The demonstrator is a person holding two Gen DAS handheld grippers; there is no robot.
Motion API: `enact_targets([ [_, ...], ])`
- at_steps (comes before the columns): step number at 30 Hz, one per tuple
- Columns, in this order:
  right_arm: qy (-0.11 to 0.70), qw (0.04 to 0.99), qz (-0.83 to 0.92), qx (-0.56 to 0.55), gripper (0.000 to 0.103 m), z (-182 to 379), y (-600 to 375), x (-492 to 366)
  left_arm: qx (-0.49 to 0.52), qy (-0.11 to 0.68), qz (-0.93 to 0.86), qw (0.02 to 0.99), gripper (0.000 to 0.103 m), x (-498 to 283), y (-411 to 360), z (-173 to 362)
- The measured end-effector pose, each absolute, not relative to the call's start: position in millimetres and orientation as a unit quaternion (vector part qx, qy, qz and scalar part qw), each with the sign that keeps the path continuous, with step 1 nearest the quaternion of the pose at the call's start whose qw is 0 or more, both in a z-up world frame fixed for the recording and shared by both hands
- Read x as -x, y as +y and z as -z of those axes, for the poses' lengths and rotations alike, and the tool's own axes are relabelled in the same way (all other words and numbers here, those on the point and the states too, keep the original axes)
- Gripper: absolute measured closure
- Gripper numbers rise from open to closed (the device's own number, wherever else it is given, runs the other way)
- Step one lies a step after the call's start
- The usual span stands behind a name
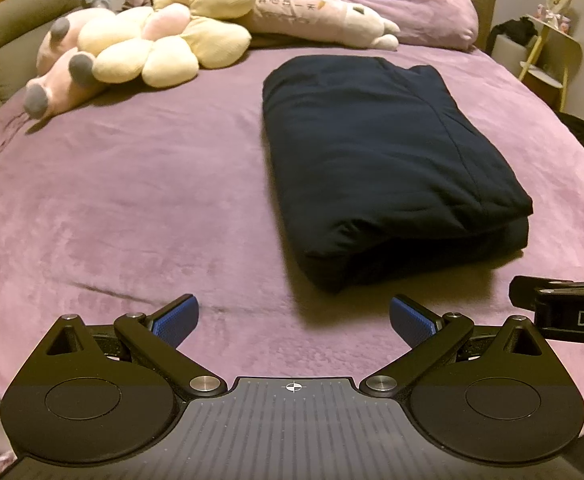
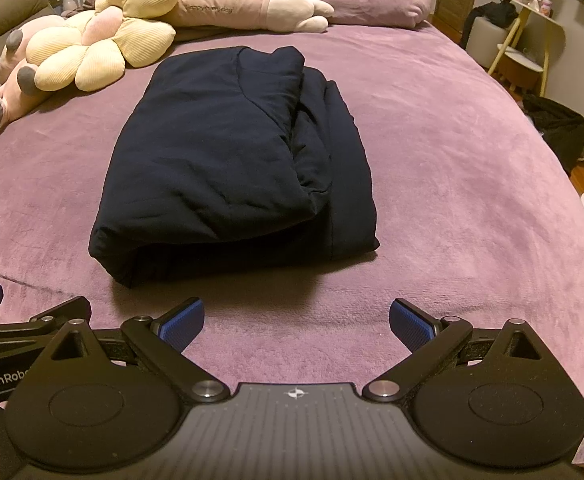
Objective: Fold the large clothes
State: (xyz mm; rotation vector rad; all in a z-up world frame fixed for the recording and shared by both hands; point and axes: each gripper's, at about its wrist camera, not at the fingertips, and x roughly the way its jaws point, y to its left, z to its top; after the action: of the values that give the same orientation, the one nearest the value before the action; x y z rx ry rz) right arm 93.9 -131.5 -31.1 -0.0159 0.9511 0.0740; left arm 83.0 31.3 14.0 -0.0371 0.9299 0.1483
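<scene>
A dark navy garment (image 1: 387, 164) lies folded into a thick rectangular bundle on the purple bed (image 1: 140, 184). It also shows in the right wrist view (image 2: 228, 168), with an upper layer folded over a lower one. My left gripper (image 1: 293, 320) is open and empty, held above the blanket just short of the bundle's near left corner. My right gripper (image 2: 295, 322) is open and empty, just short of the bundle's near edge. Part of the right gripper (image 1: 567, 308) shows at the right edge of the left wrist view, and part of the left gripper (image 2: 28, 328) shows in the right wrist view.
Plush toys (image 1: 152, 36) and a long pillow (image 2: 248, 4) lie at the head of the bed. A bunched purple duvet (image 1: 411, 8) sits behind them. A small side table (image 2: 519, 52) and a dark bin (image 2: 555, 128) stand right of the bed.
</scene>
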Motion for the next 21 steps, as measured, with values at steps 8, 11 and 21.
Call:
enact_targets([
  [8, 0.456, 0.889, -0.034, 0.008, 0.003, 30, -130, -92, 0.013, 0.436, -0.052, 0.898, 0.000, -79, 26, -16],
  [11, 0.455, 0.890, -0.032, 0.009, 0.003, 30, -130, -92, 0.005, 0.436, -0.056, 0.898, 0.000, -80, 24, -16],
  [21, 0.453, 0.891, -0.026, 0.009, 0.003, 28, -131, -93, -0.005, 0.435, -0.063, 0.898, 0.000, -81, 22, -18],
])
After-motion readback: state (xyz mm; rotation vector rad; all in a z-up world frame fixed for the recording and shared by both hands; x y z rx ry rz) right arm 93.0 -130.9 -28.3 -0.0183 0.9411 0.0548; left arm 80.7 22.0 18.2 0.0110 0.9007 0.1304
